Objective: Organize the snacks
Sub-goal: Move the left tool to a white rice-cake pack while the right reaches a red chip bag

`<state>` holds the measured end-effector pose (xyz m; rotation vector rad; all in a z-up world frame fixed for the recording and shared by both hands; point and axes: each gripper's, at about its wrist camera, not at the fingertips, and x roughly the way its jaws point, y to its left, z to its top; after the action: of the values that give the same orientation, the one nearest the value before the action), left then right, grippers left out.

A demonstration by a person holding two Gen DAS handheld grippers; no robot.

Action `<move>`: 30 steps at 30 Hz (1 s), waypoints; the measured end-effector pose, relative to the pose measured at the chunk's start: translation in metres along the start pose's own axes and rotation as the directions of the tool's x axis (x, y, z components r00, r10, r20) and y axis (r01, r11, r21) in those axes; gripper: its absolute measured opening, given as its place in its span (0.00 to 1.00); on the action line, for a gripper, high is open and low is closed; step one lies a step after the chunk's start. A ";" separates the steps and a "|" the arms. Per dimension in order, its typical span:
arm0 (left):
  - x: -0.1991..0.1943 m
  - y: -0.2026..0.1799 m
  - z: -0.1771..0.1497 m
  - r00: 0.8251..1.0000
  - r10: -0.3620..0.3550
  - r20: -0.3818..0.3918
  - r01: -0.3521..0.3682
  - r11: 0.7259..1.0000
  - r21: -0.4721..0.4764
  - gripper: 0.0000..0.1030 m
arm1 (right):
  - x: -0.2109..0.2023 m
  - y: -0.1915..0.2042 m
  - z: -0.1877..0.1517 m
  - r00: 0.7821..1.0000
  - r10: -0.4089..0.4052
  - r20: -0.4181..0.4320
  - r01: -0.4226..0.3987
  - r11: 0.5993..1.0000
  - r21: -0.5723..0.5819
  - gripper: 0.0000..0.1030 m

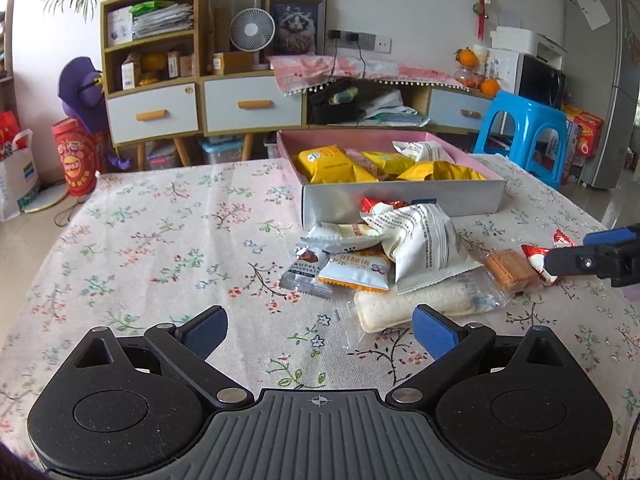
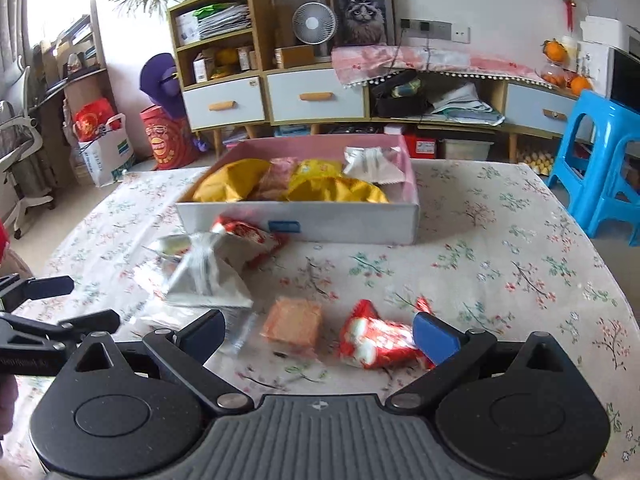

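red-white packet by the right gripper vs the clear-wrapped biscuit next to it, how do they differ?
The red-white packet has opaque, printed, crinkled foil; the clear-wrapped biscuit shows its tan squares through the film. The packet is long with twisted-looking ends; the biscuit is squarish and flat. The packet lies against the right gripper's blue pad; the biscuit lies nearer the gap's middle, touching neither finger. Both lie loose on the floral tablecloth, outside the box.

Snack pile [image 1: 392, 256] before box [image 1: 400, 200] (left gripper [image 1: 320, 330] fingers apart)
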<state>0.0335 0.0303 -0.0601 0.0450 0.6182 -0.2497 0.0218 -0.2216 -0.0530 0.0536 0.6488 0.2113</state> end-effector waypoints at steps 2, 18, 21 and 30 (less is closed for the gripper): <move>0.007 0.002 -0.001 1.000 -0.004 -0.006 0.004 1.000 -0.007 0.97 | 0.002 -0.006 -0.003 1.000 -0.018 -0.005 0.018 1.000 0.001 0.90; 0.025 -0.026 0.001 0.964 -0.260 -0.051 0.262 0.965 0.023 0.87 | 0.017 -0.019 -0.009 0.996 -0.076 -0.048 0.076 0.997 -0.002 0.90; 0.021 -0.032 -0.001 0.950 -0.305 -0.073 0.309 0.949 0.056 0.86 | 0.018 -0.018 -0.011 0.995 -0.079 -0.057 0.078 0.997 -0.023 0.89; 0.014 -0.047 0.001 0.851 -0.496 -0.173 0.516 0.850 0.100 0.86 | 0.022 -0.026 -0.013 0.989 -0.109 -0.099 0.108 0.994 -0.019 0.89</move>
<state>0.0335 -0.0179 -0.0659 0.0363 0.7466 -0.8149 0.0353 -0.2422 -0.0789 -0.0054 0.7480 0.1140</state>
